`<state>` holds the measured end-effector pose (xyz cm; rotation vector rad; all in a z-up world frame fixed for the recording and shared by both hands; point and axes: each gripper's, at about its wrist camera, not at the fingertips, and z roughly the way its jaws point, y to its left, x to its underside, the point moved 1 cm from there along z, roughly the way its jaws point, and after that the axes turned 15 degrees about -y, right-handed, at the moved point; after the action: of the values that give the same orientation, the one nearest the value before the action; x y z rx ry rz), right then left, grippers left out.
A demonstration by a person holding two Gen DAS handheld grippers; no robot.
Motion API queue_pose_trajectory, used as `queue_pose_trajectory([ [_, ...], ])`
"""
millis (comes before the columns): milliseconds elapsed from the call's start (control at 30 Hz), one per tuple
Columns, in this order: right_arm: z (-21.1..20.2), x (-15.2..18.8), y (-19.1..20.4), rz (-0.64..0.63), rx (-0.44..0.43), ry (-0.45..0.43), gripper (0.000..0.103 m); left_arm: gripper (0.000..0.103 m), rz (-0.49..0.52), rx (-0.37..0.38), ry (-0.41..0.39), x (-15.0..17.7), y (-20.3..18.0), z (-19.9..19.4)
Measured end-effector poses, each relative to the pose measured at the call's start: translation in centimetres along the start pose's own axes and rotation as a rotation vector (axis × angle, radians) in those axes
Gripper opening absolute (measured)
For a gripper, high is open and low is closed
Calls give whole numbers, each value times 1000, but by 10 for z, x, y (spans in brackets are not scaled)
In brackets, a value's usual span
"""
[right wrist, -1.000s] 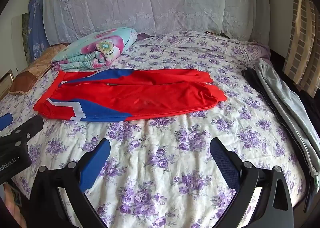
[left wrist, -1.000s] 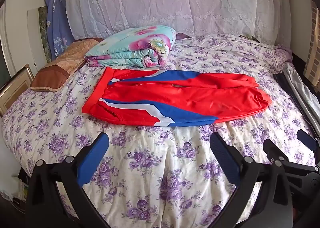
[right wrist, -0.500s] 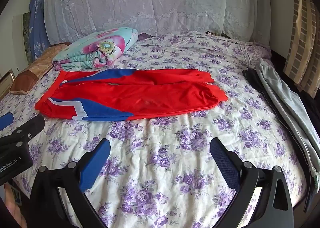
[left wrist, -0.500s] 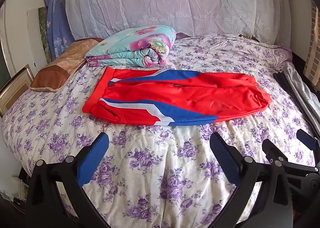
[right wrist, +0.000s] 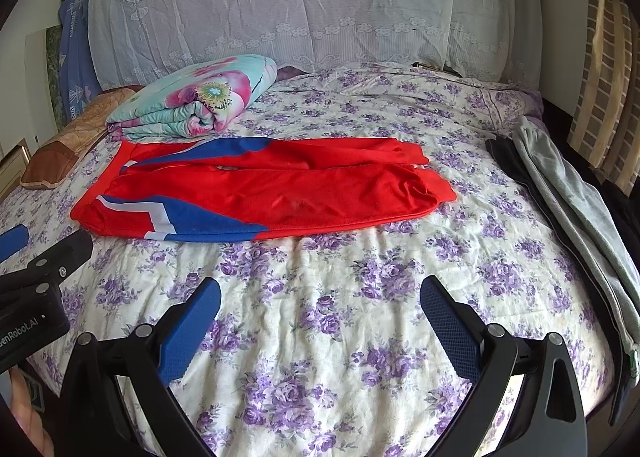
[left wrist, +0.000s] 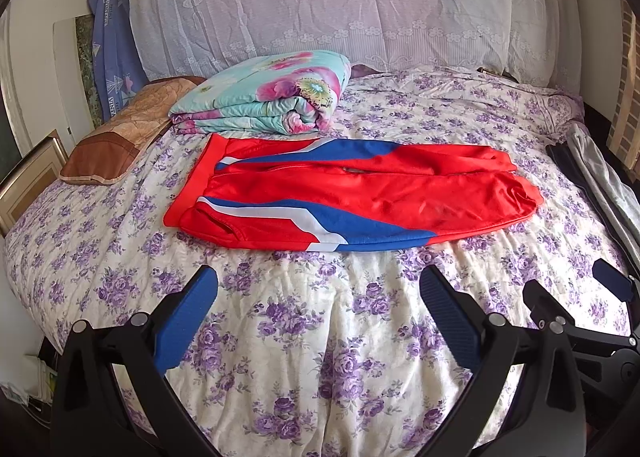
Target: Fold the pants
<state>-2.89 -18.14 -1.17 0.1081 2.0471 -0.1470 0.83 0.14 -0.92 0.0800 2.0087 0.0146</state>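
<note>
red pants (left wrist: 348, 197) beside floral quilt (left wrist: 264, 93), grey garment (right wrist: 568, 193) apart.

pants (left wrist: 352, 193): 1 | quilt (left wrist: 264, 93): 1 | pillow (left wrist: 120, 141): 1 | grey garment (right wrist: 568, 197): 1

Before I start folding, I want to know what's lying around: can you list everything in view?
pants: one, red with blue and white stripes, flat across the middle of the bed
bed: one, white sheet with purple flowers, under everything
folded blanket: one, teal with pink flowers, behind the pants' waist end
pillow: one, brown and tan, far left edge
grey clothes: a pile, grey and dark, along the right edge
lace cover: one, white, over the headboard
left gripper: one, black with blue pads, jaws open above the near sheet
right gripper: one, same colours, jaws open
</note>
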Motion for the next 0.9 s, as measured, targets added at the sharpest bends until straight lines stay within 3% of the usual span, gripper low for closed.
queue_pose_trajectory([
  [900, 2, 1, 3, -14, -10, 2, 100, 98, -2, 0, 19, 5, 2, 3],
])
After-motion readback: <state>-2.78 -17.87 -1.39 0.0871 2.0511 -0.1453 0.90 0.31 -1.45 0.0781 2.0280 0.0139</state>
